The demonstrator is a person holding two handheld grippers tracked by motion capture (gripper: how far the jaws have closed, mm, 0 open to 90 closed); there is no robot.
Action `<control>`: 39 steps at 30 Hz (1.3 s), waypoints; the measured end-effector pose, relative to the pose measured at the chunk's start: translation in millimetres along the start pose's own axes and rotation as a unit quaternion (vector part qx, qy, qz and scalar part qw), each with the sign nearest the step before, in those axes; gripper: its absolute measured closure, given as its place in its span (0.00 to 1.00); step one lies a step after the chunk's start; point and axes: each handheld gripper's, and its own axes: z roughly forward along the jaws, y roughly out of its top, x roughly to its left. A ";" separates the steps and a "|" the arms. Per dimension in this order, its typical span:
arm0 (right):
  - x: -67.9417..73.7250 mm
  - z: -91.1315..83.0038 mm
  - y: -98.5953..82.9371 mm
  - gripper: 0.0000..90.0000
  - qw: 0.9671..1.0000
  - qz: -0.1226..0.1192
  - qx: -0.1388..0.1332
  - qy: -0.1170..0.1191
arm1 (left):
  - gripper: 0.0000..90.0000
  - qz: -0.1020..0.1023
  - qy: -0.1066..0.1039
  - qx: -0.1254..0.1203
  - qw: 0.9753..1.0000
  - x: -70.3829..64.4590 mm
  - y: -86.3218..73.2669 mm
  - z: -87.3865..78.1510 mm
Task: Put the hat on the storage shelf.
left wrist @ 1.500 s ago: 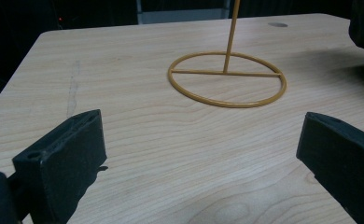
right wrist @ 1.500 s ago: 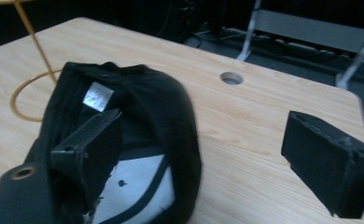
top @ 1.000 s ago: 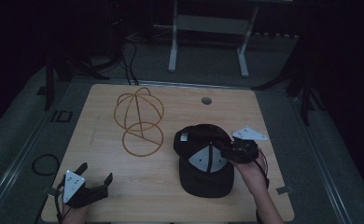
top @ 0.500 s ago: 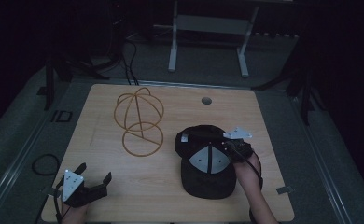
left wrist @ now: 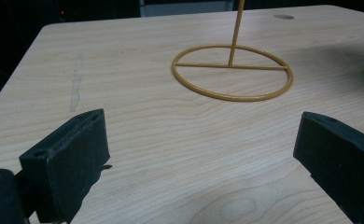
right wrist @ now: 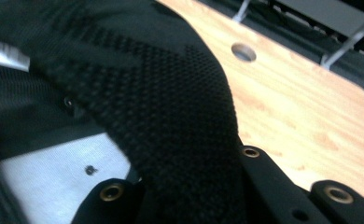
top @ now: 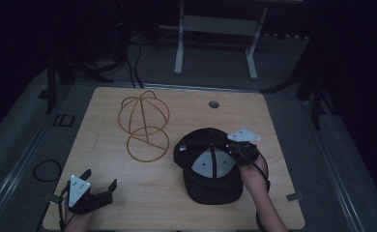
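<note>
black cap (top: 208,169) – rim between right gripper (top: 239,151) jaws, table's right

I can read no words, brand or numbers anywhere. The white tag (right wrist: 5,53) sewn inside the cap (top: 208,169), at the upper left of my right gripper view, is too blurred to make out, and a small dark marking on the floor left of the table (top: 63,120) is unreadable too.

Dim room, grey floor (top: 215,72)
</note>
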 end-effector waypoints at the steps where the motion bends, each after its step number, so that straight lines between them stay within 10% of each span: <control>1: 0.4 -2.9 2.9 0.99 1.000 0.001 -0.006 0.001 | 0.04 -0.001 -0.001 0.001 1.000 -0.2 0.2 -0.2; 12: 4.9 -37.3 36.4 0.99 0.997 -0.009 -0.070 0.011 | 0.04 -0.006 -0.073 0.022 0.997 -28.4 14.2 -3.4; 24: 5.3 -61.6 69.0 0.99 0.994 -0.022 -0.108 0.006 | 0.04 0.000 -0.173 0.039 0.984 -71.9 51.3 -3.8; 39: 16.7 -65.2 77.9 0.99 0.992 -0.029 -0.120 0.016 | 0.06 0.049 -0.228 0.023 0.972 -116.9 107.5 24.4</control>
